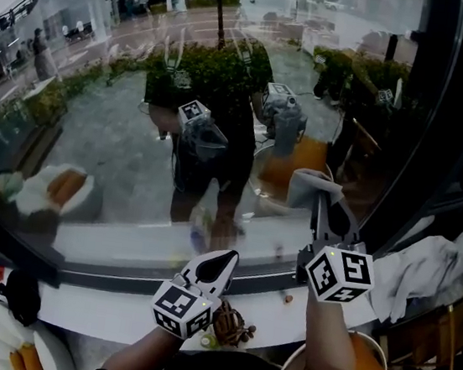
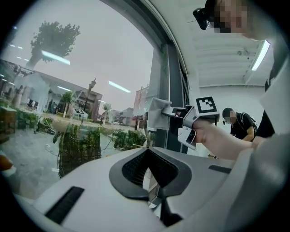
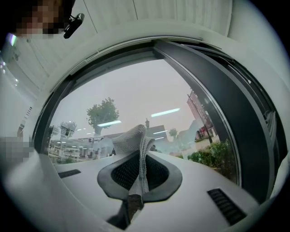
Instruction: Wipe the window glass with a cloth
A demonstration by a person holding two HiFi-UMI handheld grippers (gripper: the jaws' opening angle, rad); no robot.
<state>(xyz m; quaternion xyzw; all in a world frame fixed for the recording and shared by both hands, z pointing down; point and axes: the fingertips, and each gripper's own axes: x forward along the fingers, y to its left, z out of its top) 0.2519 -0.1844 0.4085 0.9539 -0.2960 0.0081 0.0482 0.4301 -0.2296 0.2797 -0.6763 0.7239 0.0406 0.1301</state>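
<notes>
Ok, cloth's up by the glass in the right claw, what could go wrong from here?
1. Only a small wad of cloth sticks past the right claw, so its hard tips may scrape the glass under pressure.
2. The cloth is pinched by a thin fold; dragging could pull it loose.
3. The left claw, shut and empty, hangs low over the sill near a small brown thing; a swing might knock that off.

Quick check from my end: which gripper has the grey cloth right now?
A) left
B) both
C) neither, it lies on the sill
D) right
D: the right gripper view shows the grey cloth pinched between the jaws of the right gripper, up by the window glass; the left gripper has its jaws together on nothing.
</notes>
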